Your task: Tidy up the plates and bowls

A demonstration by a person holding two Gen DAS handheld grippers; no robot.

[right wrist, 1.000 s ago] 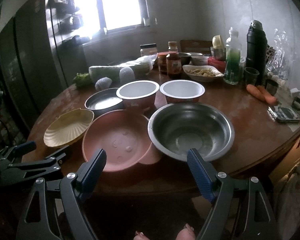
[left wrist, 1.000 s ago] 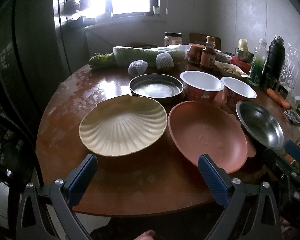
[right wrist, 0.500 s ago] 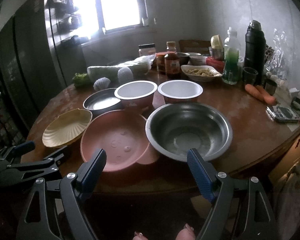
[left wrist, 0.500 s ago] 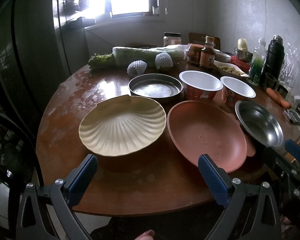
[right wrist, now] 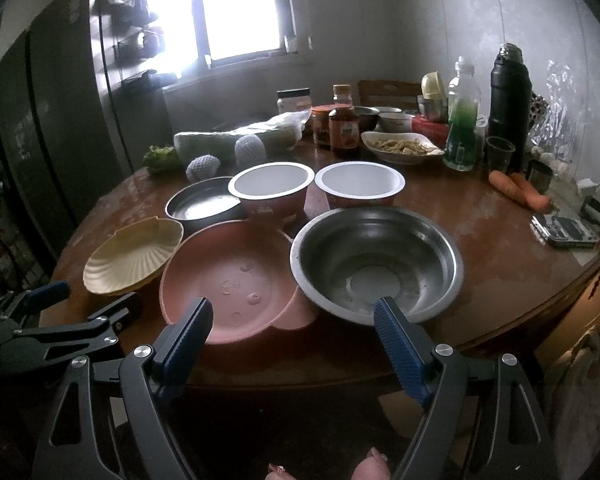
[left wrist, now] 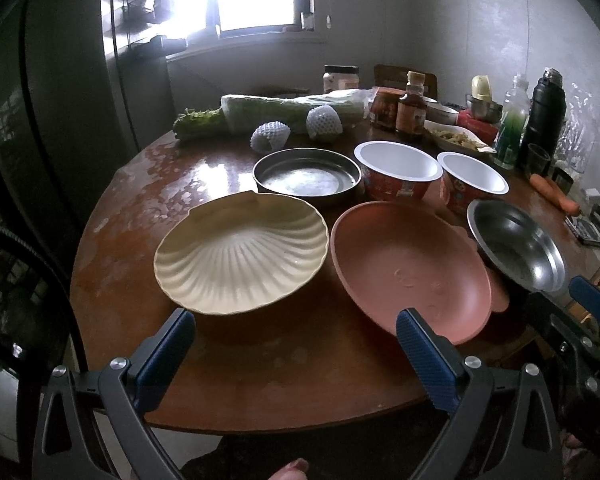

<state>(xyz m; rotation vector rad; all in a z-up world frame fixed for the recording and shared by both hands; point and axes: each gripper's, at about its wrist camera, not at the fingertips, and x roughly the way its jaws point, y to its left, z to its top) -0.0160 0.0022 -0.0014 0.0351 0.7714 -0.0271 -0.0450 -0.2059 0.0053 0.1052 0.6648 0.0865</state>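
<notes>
**Both grippers poised at the table edge, dishes not yet touched**

The left gripper [left wrist: 296,340] hovers at the near edge of the round brown wooden table [left wrist: 260,376], its blue-padded fingers spread wide and holding nothing. The right gripper [right wrist: 292,332] hangs beside it, equally wide and empty.

Just ahead lie the cream scallop-shell plate [left wrist: 240,256], the wide salmon-pink plastic plate [left wrist: 408,264] and the large shiny steel bowl [right wrist: 376,260], whose rim overlaps the pink plate's edge. Behind them sit a shallow round steel pan [left wrist: 306,174] and two white-lined red paper bowls [right wrist: 271,188] [right wrist: 359,186].

Risks, as I judge them: lifting the pink plate first would tip or drag the steel bowl resting against it; smooth steel and thin rims may slip from the pads; the near dishes could slide off the table edge.

Farther back, foam-netted fruit [left wrist: 270,136], wrapped cabbage [left wrist: 284,108], sauce jars [right wrist: 342,128], a green bottle [right wrist: 462,128], a black flask [right wrist: 508,96] and carrots [right wrist: 518,188] crowd the rear, leaving little room for stacking.
</notes>
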